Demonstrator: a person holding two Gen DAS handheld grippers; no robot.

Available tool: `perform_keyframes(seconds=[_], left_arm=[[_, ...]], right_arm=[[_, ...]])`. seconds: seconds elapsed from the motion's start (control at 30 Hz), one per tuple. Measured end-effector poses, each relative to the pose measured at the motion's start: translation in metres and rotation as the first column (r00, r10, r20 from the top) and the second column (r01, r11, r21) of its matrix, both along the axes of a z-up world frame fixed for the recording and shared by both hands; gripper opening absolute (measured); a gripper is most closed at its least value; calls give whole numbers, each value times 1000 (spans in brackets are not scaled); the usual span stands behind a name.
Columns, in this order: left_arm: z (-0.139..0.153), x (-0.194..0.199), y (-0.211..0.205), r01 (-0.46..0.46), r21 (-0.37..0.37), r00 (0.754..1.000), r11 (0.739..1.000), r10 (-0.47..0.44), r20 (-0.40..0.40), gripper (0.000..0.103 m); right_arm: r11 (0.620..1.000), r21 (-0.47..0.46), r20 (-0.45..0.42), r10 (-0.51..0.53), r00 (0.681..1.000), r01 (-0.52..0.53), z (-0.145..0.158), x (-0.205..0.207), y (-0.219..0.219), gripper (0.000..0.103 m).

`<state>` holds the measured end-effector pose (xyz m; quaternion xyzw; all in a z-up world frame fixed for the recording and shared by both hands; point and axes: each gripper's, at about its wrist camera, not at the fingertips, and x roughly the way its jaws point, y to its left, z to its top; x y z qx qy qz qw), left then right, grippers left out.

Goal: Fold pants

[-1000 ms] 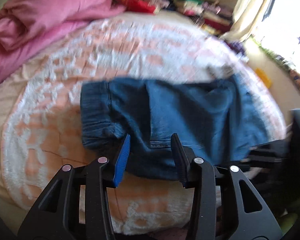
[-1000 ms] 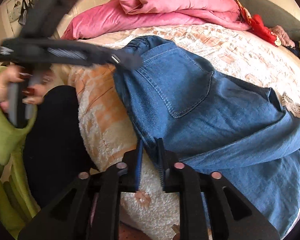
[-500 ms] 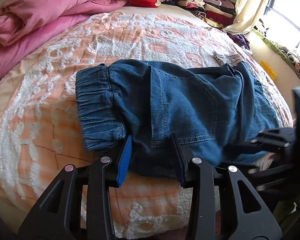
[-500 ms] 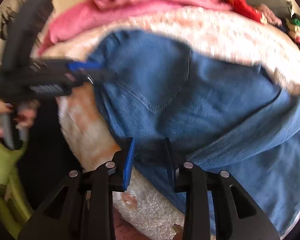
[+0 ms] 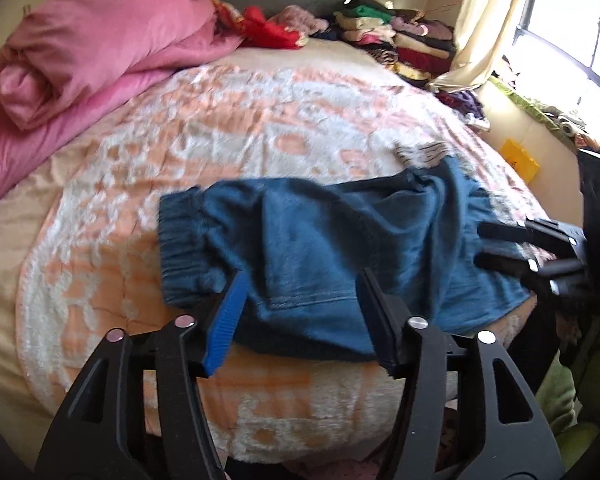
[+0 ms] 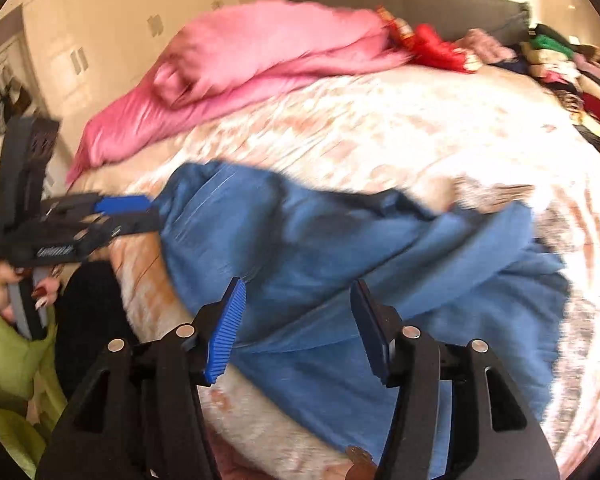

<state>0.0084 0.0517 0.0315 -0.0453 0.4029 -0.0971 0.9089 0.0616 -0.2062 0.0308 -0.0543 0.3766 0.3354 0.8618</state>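
Lying folded near the bed's (image 5: 236,152) near edge, the pants (image 5: 320,248) sit released; both the left tongs (image 5: 300,304) and right tongs (image 6: 296,312) have just been opening, spread, with denim below them.

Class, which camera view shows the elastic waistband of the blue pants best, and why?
The left wrist view: the pants' gathered waistband lies unobstructed and fairly sharp at their left end. The right wrist view is motion-blurred; there the waistband end is only a smear beside the left gripper.
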Motion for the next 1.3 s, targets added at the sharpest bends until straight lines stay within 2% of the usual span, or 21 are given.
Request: perform_keyframes(seconds=[0.07, 0.1, 0.13, 0.37, 0.53, 0.67, 0.87, 0.9, 0.97, 1.0, 1.03, 1.1, 1.23, 1.3], left_arm=[[3, 2, -11, 31, -8, 1000, 999, -31, -1, 52], [3, 4, -16, 45, -12, 999, 999, -45, -4, 52], [1, 6, -23, 63, -20, 998, 998, -63, -11, 53], [-22, 28, -75, 182, -119, 975, 976, -195, -108, 53], [-39, 42, -100, 227, -143, 955, 963, -249, -159, 52], [-50, 55, -113, 239, -169, 945, 956, -269, -187, 51], [-67, 75, -120, 188, -215, 949, 958, -234, -212, 53], [-67, 77, -122, 186, -218, 950, 958, -232, -209, 51], [-67, 77, -127, 197, -226, 949, 954, -243, -202, 35], [-67, 78, -130, 205, -231, 946, 951, -253, -201, 18], [-66, 76, -133, 221, -241, 943, 945, -271, -195, 11], [-65, 72, -140, 260, -244, 934, 934, -307, -181, 6], [-64, 63, -152, 311, -192, 925, 931, -343, -165, 6], [-65, 61, -155, 319, -181, 922, 930, -349, -166, 6]], right_arm=[[999, 6, 14, -48, 999, 48, 7, 7, -18, 56], [998, 8, 15, -66, 998, 66, 9, 11, -26, 65], [996, 10, 21, -88, 996, 88, 11, 15, -34, 68], [985, -19, 53, -173, 983, 174, 21, 48, -56, 68], [974, -83, 56, -205, 977, 209, 16, 80, -52, 68], [965, -124, 35, -228, 973, 231, 7, 113, -46, 68], [953, -183, -9, -247, 969, 241, -12, 160, -25, 68], [950, -197, -20, -252, 967, 243, -17, 169, -21, 68], [941, -223, -30, -268, 963, 255, -25, 184, -15, 68], [935, -237, -32, -279, 960, 264, -29, 189, -13, 68], [930, -250, -35, -287, 957, 270, -32, 195, -11, 68], [920, -273, -42, -302, 952, 280, -40, 206, -6, 68], [901, -312, -63, -336, 940, 301, -54, 222, -4, 64], [892, -318, -67, -358, 932, 320, -60, 227, -7, 39]])
